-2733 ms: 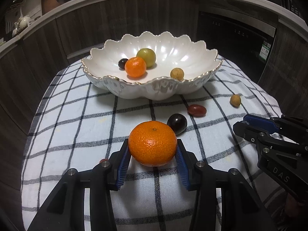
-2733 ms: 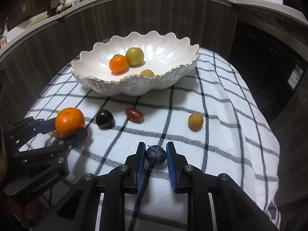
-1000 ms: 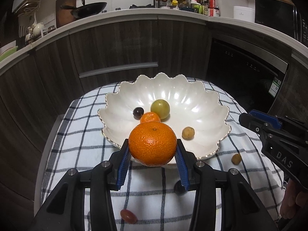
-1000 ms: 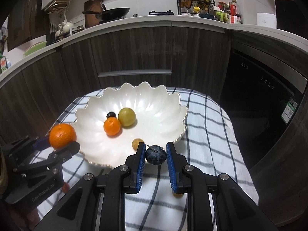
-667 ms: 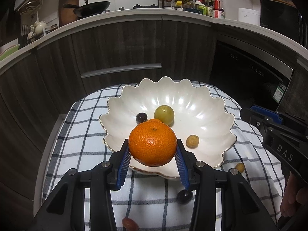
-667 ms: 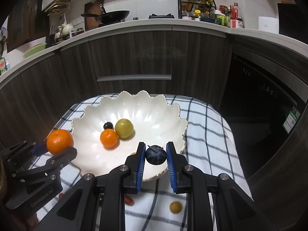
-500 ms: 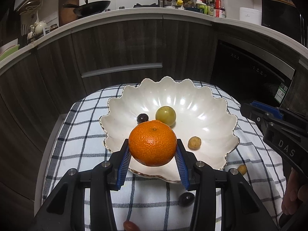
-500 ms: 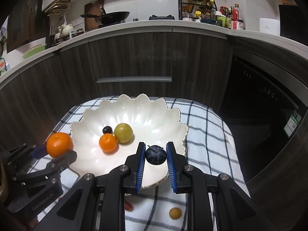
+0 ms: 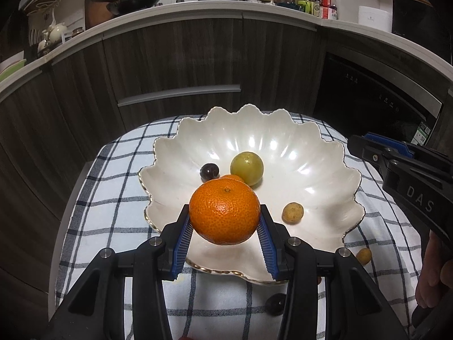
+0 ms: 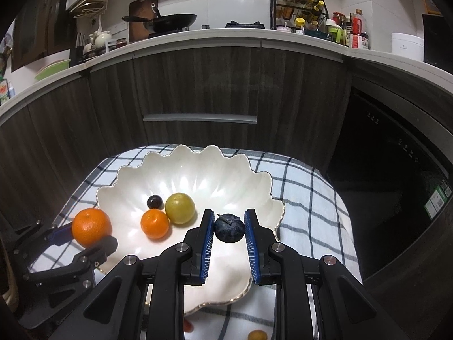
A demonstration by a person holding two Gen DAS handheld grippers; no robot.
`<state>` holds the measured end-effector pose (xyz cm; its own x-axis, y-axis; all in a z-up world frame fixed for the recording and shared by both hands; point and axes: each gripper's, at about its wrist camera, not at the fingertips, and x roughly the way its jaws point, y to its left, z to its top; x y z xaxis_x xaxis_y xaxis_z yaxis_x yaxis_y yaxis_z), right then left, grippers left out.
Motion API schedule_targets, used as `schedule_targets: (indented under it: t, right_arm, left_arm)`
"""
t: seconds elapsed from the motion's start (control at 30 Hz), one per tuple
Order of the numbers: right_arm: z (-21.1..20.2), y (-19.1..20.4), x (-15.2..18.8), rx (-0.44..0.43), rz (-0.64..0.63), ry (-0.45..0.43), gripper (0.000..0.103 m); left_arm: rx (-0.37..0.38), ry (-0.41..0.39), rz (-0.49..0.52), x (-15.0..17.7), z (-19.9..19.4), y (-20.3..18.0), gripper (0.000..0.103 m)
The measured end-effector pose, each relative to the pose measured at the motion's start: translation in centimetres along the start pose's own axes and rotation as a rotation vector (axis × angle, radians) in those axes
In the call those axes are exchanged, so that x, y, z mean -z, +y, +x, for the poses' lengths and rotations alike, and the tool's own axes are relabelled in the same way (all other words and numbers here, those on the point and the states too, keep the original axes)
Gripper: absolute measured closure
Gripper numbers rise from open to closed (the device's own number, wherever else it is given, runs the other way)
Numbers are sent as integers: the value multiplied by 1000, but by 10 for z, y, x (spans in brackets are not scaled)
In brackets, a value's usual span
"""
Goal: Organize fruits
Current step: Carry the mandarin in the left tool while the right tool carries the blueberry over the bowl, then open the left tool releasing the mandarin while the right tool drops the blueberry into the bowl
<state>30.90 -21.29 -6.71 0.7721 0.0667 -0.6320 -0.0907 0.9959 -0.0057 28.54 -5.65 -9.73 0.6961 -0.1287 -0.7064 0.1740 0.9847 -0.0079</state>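
My left gripper (image 9: 225, 233) is shut on a large orange mandarin (image 9: 224, 211), held above the near left rim of the white scalloped bowl (image 9: 320, 153). My right gripper (image 10: 228, 236) is shut on a small dark blue plum (image 10: 229, 231), hanging over the bowl's (image 10: 215, 170) near right side. Inside the bowl lie a green-yellow fruit (image 9: 247, 167), a dark grape (image 9: 209, 170), a smaller mandarin (image 10: 155, 223) and a small tan fruit (image 9: 292, 212). The held mandarin hides most of the smaller one in the left wrist view.
The bowl sits on a white cloth with dark checks (image 9: 113, 198). On the cloth near me lie a dark plum (image 9: 276, 303) and a tan fruit (image 9: 363, 255). Dark cabinet fronts (image 10: 198, 90) and a counter stand behind. A hand (image 9: 436, 283) holds the right gripper.
Both grippers have moved forward over the bowl with their fruits still held. The bowl now looms larger and closer under both.
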Motion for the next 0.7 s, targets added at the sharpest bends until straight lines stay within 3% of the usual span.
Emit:
schedule_targets:
  t: [0.7]
  right_arm:
    - [36,6,-2,-31,-9,74,79]
  left_arm:
    - [13,61,-31,2,26,8,59]
